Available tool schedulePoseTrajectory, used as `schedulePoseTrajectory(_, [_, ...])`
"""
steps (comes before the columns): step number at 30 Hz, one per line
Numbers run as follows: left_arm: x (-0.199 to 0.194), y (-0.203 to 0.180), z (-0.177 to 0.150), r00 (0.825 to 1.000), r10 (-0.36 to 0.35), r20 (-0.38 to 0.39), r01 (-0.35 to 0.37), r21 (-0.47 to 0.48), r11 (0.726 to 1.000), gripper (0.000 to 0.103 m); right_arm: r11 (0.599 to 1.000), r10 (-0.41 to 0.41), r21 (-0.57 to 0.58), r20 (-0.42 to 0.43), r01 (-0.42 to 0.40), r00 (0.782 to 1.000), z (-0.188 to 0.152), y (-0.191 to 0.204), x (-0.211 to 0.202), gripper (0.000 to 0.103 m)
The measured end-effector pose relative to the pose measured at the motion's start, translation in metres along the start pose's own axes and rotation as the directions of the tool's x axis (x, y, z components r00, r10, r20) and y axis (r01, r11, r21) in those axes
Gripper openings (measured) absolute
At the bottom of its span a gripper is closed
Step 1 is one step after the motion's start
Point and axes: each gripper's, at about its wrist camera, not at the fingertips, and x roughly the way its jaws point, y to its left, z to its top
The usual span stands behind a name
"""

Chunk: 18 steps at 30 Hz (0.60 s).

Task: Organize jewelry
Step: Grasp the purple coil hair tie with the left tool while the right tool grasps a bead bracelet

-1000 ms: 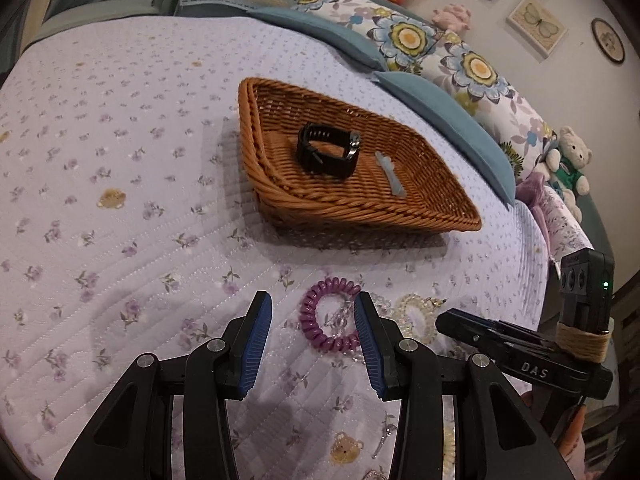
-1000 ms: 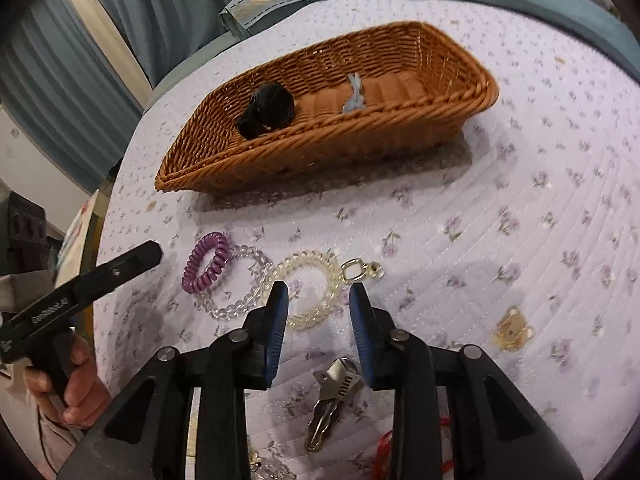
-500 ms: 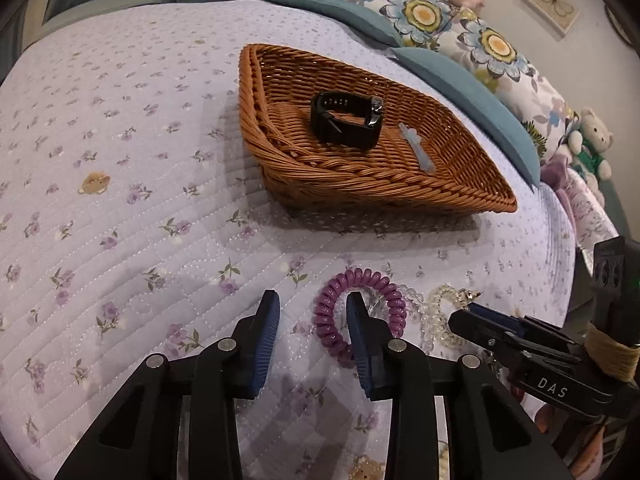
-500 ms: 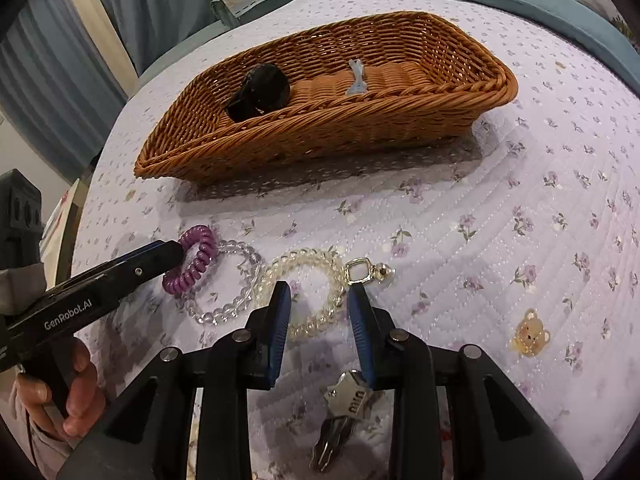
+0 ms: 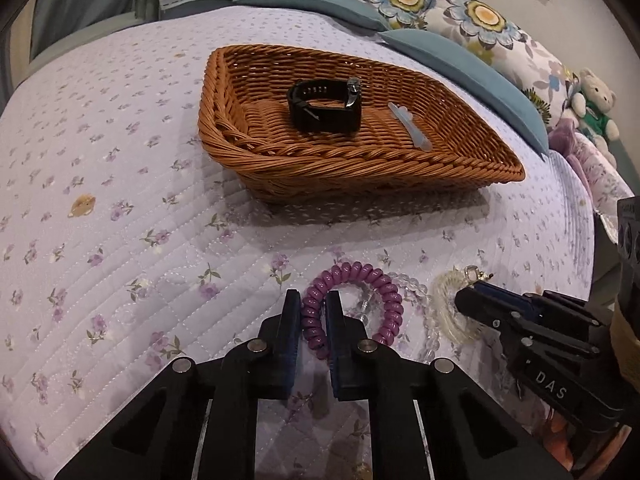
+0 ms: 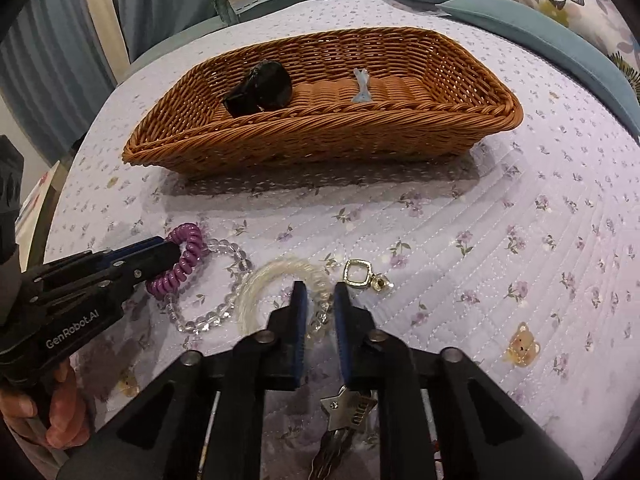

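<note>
Left gripper (image 5: 313,312) clamped on purple spiral coil bracelet (image 5: 390,300) lying on lilac quilted bed (image 5: 120,240). Right gripper (image 6: 320,300) pinching pale beaded bracelet (image 6: 260,280), grip seemingly closed. Brown wicker basket (image 5: 320,176) beyond.

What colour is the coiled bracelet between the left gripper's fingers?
The coiled bracelet is purple; it shows best in the left wrist view.
</note>
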Motion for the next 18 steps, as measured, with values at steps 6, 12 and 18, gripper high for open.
schedulePoseTrajectory(6, [-0.003, 0.001, -0.001, 1.0, -0.004, 0.015, 0.004, -0.006, 1.0, 0.01, 1.0, 0.018, -0.024, 0.003, -0.018, 1.0, -0.003, 0.004, -0.004, 0.012])
schedulePoseTrajectory(12, [-0.023, 0.008, -0.004, 0.995, -0.048, 0.085, 0.053, -0.061, 0.997, 0.01, 0.998, 0.04, -0.057, 0.03, -0.038, 0.999, -0.006, 0.01, -0.014, 0.012])
schedulePoseTrajectory(18, [-0.047, 0.011, -0.005, 0.982, -0.099, 0.158, 0.112, -0.077, 0.991, 0.01, 0.997, 0.055, -0.063, 0.095, -0.049, 0.994, -0.007, 0.007, -0.033, 0.012])
